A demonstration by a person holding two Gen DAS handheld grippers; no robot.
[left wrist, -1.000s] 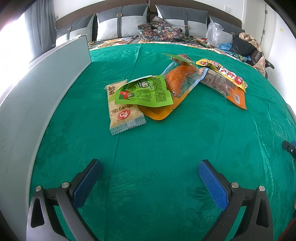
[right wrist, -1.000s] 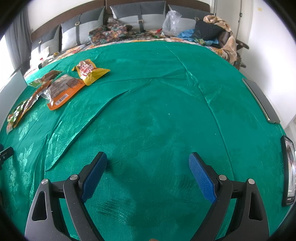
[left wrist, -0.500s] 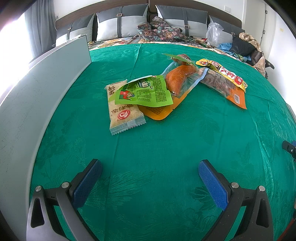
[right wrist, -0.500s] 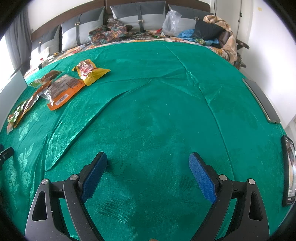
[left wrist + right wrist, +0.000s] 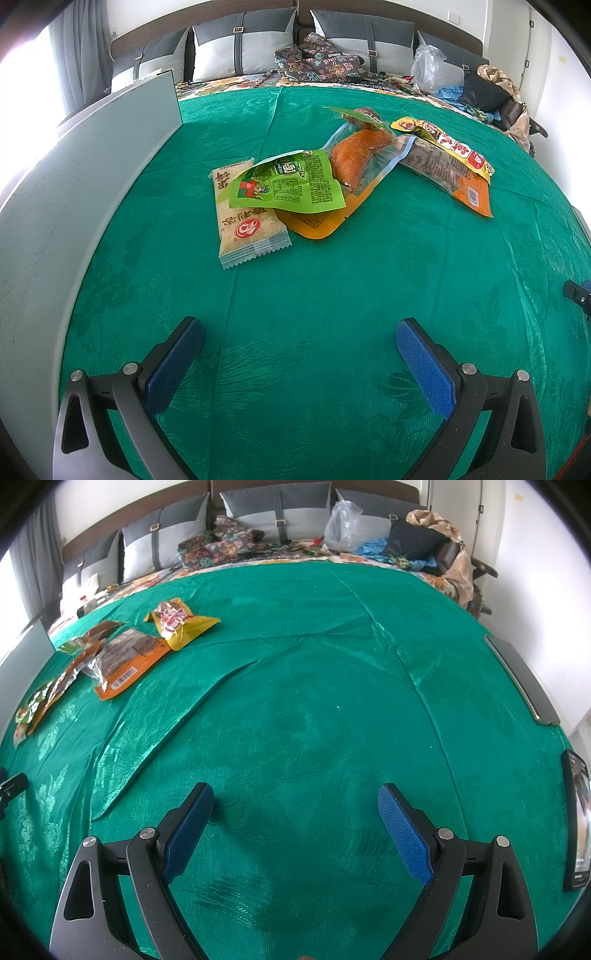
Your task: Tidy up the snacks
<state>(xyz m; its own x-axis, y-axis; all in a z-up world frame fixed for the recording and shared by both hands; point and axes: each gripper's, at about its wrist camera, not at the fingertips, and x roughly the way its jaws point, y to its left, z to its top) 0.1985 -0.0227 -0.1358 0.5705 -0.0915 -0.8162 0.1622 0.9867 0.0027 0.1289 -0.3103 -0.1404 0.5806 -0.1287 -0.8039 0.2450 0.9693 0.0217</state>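
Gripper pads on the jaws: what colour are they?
Blue pads, on black arms; clearest in the left wrist view.

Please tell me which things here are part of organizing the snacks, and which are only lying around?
Part of the job:
- beige cracker pack
- green packet
- clear pouch with orange food
- orange packet with barcode
- yellow packet
- left gripper and right gripper, both open and empty

Only lying around:
- pillows
- patterned cloth
- clear plastic bag
- grey board

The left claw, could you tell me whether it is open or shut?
Open: the left claw has its two blue pads spread wide above the green cloth, with nothing between them.
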